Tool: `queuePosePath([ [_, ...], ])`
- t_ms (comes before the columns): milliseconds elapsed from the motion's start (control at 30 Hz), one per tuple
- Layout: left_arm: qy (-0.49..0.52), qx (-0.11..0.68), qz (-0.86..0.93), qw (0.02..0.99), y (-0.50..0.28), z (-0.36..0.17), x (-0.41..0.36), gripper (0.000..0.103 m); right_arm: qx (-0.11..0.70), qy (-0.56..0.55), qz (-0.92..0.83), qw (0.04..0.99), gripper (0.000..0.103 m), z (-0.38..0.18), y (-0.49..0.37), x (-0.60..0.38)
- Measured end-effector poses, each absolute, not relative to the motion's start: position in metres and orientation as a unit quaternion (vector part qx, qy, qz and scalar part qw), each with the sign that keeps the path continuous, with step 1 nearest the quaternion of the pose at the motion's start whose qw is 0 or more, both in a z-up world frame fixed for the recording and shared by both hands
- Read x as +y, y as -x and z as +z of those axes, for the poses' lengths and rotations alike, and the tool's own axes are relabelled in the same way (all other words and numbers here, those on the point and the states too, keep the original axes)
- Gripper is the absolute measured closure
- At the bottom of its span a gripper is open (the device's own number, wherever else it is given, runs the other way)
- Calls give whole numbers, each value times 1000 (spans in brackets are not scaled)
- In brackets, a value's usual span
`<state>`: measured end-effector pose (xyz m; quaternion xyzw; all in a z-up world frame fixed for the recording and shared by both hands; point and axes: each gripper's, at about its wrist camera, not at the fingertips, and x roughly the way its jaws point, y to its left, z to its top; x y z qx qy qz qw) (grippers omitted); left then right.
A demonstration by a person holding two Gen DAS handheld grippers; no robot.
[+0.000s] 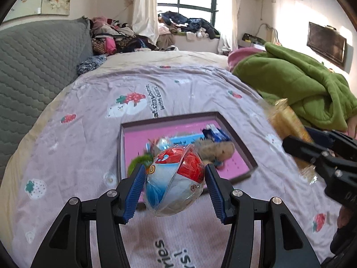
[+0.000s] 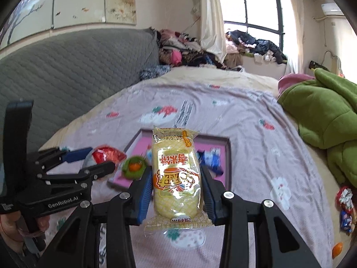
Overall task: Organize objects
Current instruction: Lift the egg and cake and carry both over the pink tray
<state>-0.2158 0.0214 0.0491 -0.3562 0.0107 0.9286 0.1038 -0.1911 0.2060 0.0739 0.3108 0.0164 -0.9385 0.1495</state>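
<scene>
My left gripper (image 1: 175, 178) is shut on a round red, white and blue wrapped snack (image 1: 176, 178), held above the bedspread just in front of the pink-lined box (image 1: 131, 143). My right gripper (image 2: 177, 183) is shut on a yellow packet of rice cake (image 2: 176, 174), also lifted over the bed near the box (image 2: 138, 147). Each gripper shows in the other's view: the right one (image 1: 290, 144) at the right edge, the left one (image 2: 98, 158) at the left. Inside the box lie a blue wrapper (image 1: 215, 134), a furry brown item (image 1: 219, 150) and a green fuzzy piece (image 2: 132, 167).
A green blanket (image 1: 299, 89) is heaped on the bed's right side. Loose wrapped sweets (image 2: 345, 207) and an orange one (image 2: 337, 249) lie at the right edge of the bedspread. A grey quilted headboard (image 1: 38, 67) runs along the left. Clothes (image 1: 116, 35) are piled at the far end.
</scene>
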Motion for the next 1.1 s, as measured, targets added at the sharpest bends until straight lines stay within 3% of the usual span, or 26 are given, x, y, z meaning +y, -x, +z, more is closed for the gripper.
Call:
queuePosePath([
  [467,336,-3,939,79,278,49,27,46,-13,-297,-947,121,62,72,247,224],
  [1100,350,21,934,74,314,-21,49,46,21,-346,-934,84,62,-5,286,219],
])
